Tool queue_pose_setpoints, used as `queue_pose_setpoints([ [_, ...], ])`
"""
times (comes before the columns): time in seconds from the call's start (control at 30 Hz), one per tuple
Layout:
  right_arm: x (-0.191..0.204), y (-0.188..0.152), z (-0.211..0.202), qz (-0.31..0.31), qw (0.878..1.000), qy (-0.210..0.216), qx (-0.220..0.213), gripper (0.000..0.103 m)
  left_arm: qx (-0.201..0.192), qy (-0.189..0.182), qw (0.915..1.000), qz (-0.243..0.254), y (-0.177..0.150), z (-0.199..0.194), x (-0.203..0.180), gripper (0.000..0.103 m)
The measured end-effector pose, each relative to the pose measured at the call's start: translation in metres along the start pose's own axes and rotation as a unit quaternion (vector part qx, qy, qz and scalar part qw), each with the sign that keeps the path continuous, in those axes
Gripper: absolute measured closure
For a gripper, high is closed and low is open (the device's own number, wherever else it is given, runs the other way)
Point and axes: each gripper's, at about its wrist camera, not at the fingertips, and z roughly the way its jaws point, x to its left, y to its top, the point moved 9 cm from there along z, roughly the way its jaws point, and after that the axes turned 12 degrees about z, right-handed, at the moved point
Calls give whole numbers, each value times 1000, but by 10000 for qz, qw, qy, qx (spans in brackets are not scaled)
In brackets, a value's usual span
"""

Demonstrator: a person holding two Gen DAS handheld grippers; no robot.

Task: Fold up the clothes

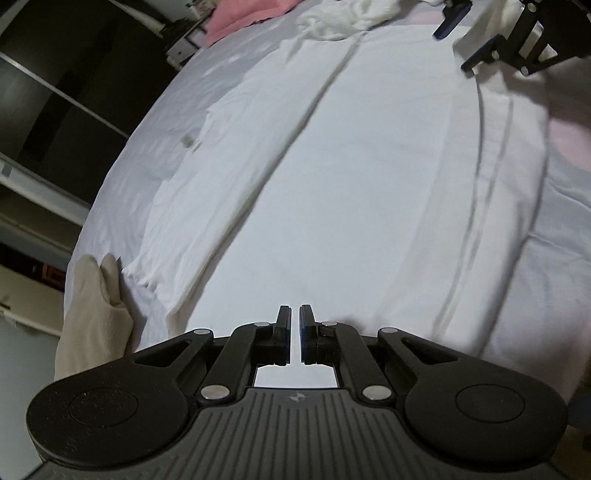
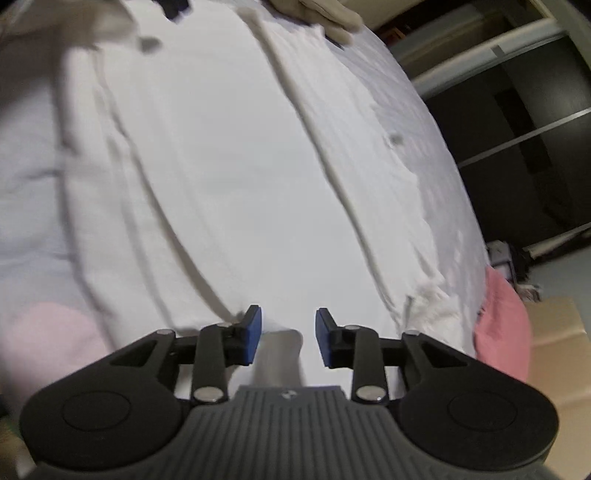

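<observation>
A white garment point(image 1: 351, 177) lies spread flat on the bed, with long folds and seams running along it; it also fills the right wrist view point(image 2: 229, 177). My left gripper point(image 1: 294, 314) hovers over its near end, shut with nothing between the pads; its dark tips point(image 2: 176, 10) show at the top edge of the right wrist view. My right gripper point(image 2: 288, 321) stands open above the garment's other end, pads clear of the cloth beneath. In the left wrist view the right gripper point(image 1: 451, 53) is at the far right, jaws apart beside a raised white corner.
The bed sheet point(image 1: 155, 155) is pale with pink patches. A beige mitten-like cloth point(image 1: 96, 314) lies at the bed's edge. A crumpled white cloth point(image 1: 343, 18) and a pink cloth point(image 2: 502, 325) sit at the far end. Dark shelving point(image 2: 535, 129) and a cardboard box point(image 2: 557, 350) flank the bed.
</observation>
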Motion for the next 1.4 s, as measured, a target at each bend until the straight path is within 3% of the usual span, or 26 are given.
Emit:
queue_pose_setpoints([
  [0.2, -44, -10, 0, 1037, 9943, 179, 197, 68, -114, 149, 9988, -450, -13, -27, 27, 98],
  [0.3, -54, -19, -15, 1372, 9897, 364, 184, 67, -266, 102, 9987, -430, -17, -46, 24, 94],
  [0.43, -64, -27, -41, 1456, 9872, 642, 52, 61, -387, -102, 9988, 280, -22, -67, -7, 84],
  [0.63, -67, -37, -53, 1121, 9900, 846, 97, 43, -513, -497, 9889, 1304, -35, -77, -48, 70],
  [0.7, -67, -47, -50, 898, 9921, 838, 239, 43, -560, -599, 9849, 1523, -44, -79, -56, 60],
  [0.77, -68, -58, -48, 791, 9928, 821, 368, 43, -599, -666, 9815, 1694, -52, -84, -63, 57],
  [0.93, -79, -73, -35, 1264, 9867, 816, 620, 40, -467, -678, 9737, 2126, -74, -83, -85, 52],
  [1.13, -76, -73, -25, 1173, 9876, 712, 768, 40, -285, -187, 9522, 3035, -91, -68, -111, 52],
  [1.27, -70, -72, -21, 1096, 9880, 762, 778, 40, -377, 327, 9249, 3770, -89, -55, -123, 53],
  [1.4, -69, -78, -19, 1129, 9871, 786, 825, 40, -606, 735, 8968, 4321, -80, -50, -134, 64],
])
